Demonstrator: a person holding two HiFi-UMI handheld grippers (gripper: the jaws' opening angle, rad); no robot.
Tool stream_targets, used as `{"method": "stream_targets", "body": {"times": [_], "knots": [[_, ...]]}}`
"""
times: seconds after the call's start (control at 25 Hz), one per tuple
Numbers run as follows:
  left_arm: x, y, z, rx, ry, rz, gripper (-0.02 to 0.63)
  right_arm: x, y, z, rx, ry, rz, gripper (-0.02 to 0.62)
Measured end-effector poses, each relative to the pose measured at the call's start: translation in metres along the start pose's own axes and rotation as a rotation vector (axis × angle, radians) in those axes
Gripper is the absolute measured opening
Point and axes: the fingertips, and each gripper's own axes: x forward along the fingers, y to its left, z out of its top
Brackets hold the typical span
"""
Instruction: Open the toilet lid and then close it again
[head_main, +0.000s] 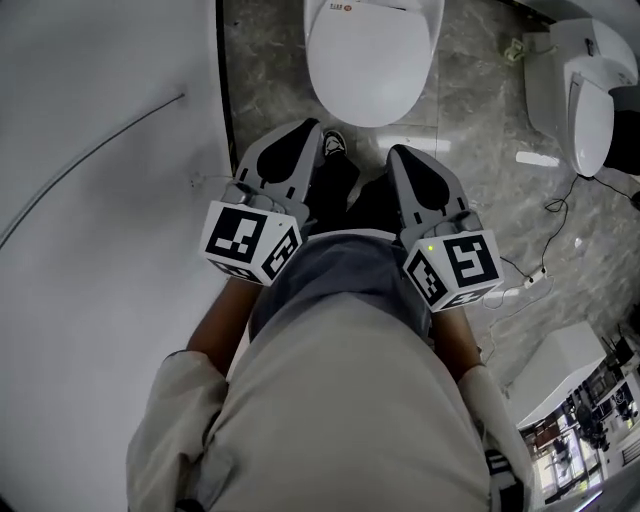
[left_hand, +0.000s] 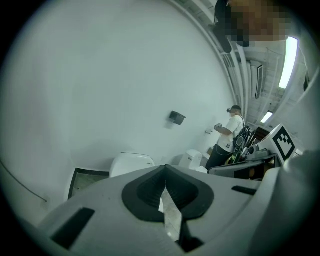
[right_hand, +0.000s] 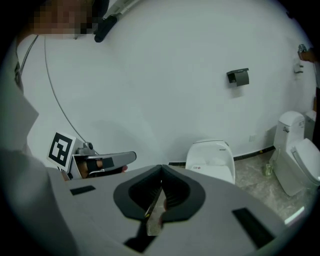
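Note:
The white toilet (head_main: 372, 60) stands against the wall ahead of me with its lid (head_main: 365, 70) down. It also shows in the left gripper view as the toilet (left_hand: 131, 164) and in the right gripper view as the toilet (right_hand: 210, 160). My left gripper (head_main: 312, 128) and right gripper (head_main: 397, 152) are held side by side at waist height, short of the bowl and touching nothing. Both are shut, jaw tips together with nothing between them: left gripper (left_hand: 165, 170), right gripper (right_hand: 161, 170).
A second toilet (head_main: 590, 100) stands at the right with cables and a power strip (head_main: 527, 285) on the marble floor. A white wall (head_main: 100, 150) runs along the left. A paper holder (right_hand: 238, 76) hangs on the wall. A person (left_hand: 227, 137) stands far off.

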Motion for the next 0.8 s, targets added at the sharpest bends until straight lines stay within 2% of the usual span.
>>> {"method": "stream_targets", "body": {"times": [0.28,0.48,0.8], "knots": [[0.015,0.027,-0.03,-0.015,0.048,-0.019,0.008,0.02,0.011,-0.014,-0.004,0.013,-0.015,0.009],[0.024,0.042,-0.063,-0.028,0.109,0.0,0.008,0.027,0.01,-0.033,-0.024,0.048,-0.006,0.011],[0.053,0.045,-0.114,-0.108,0.16,0.009,0.008,0.031,-0.02,-0.073,0.028,0.04,-0.032,0.011]]}}
